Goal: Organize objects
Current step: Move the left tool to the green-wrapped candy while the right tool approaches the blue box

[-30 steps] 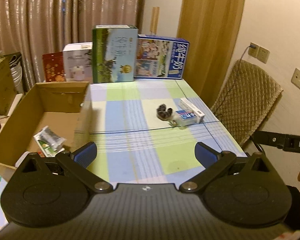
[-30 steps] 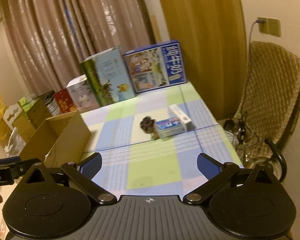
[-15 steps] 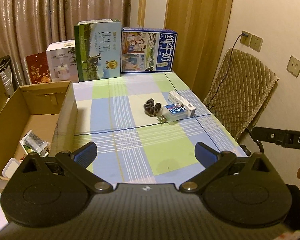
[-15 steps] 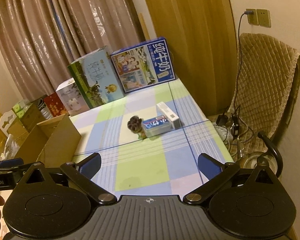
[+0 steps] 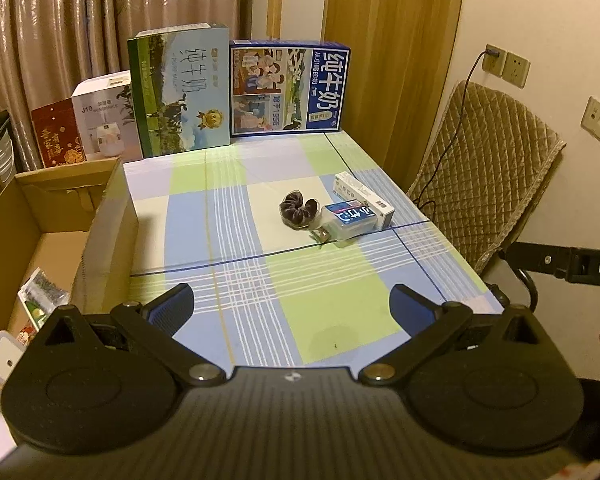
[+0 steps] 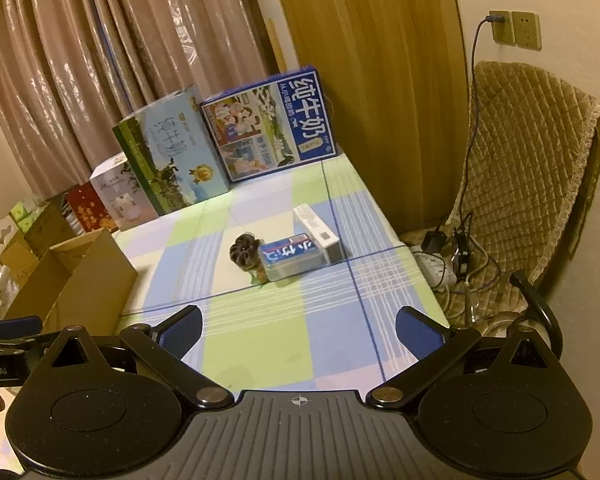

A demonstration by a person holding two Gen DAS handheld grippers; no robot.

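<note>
- My left gripper (image 5: 291, 307) hangs over the near edge of the table (image 5: 236, 184), jaws spread wide with nothing between them.
- My right gripper (image 6: 299, 330) is likewise splayed apart and empty, above the near end of the checked tablecloth (image 6: 256, 344).
- The things to sort sit in a tight cluster right of the table's middle, well apart from both grippers: a dark scrunchie (image 5: 299, 209), a clear plastic case with a blue label (image 5: 350, 219) touching it, and a white carton (image 5: 363, 197) lying along the case's far side.
- Something small and greenish pokes out under the case's near corner (too small for me to make out).
- The open cardboard box (image 5: 100, 216) stands against the table's left edge; in the left view I see a couple of packets (image 5: 40, 300) on its floor.
- Two milk cartons, one green (image 5: 180, 92) and one blue (image 5: 286, 88), stand upright along the far edge.
- A quilted chair (image 5: 488, 168) sits to the right of the table.
</note>
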